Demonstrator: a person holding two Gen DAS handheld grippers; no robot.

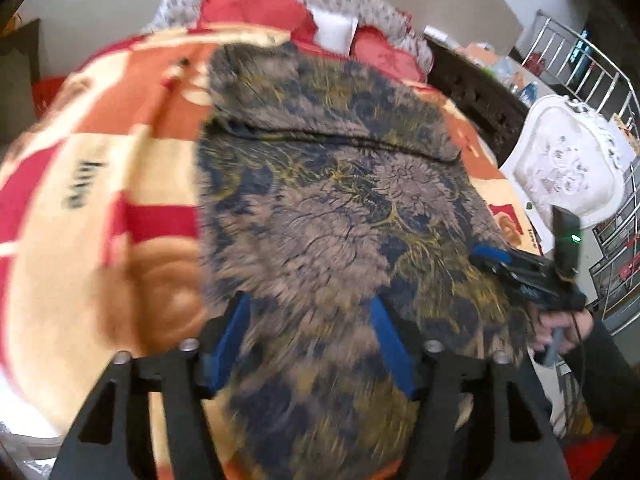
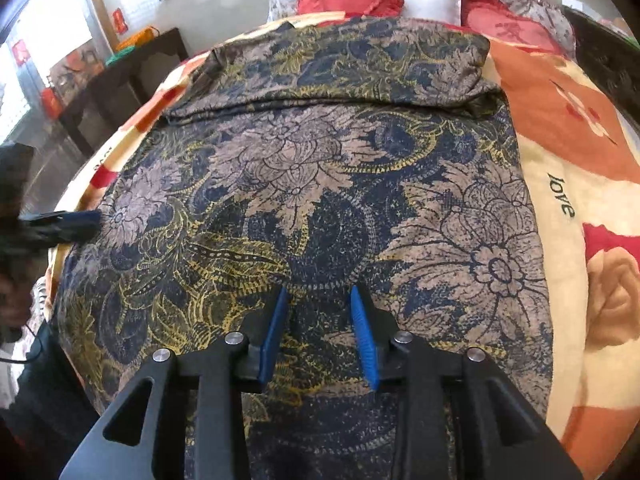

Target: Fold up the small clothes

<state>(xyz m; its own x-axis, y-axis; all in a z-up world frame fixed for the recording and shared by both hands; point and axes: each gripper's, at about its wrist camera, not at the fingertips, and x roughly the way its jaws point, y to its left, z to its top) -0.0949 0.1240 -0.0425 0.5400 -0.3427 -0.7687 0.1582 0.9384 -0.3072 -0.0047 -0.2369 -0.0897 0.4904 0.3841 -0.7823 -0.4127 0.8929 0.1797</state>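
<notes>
A dark blue garment with tan and yellow flower print (image 1: 328, 200) lies spread on a bed; its far part is folded over into a thick band (image 2: 344, 64). My left gripper (image 1: 310, 300) is open, its blue fingers (image 1: 236, 332) low over the garment's near left edge. My right gripper (image 2: 318, 294) is open, just above the garment (image 2: 312, 184) near its front edge. Each gripper shows in the other's view: the right one (image 1: 492, 256) at the garment's right edge, the left one (image 2: 80, 220) at its left edge. The left wrist view is blurred.
The bed has an orange, red and cream blanket (image 2: 568, 168) with "love" print. Red and white pillows (image 2: 424, 0) lie at the headboard. A white ornate chair (image 1: 568, 164) and metal rack (image 1: 616, 264) stand right of the bed; a dark table (image 2: 120, 76) stands left.
</notes>
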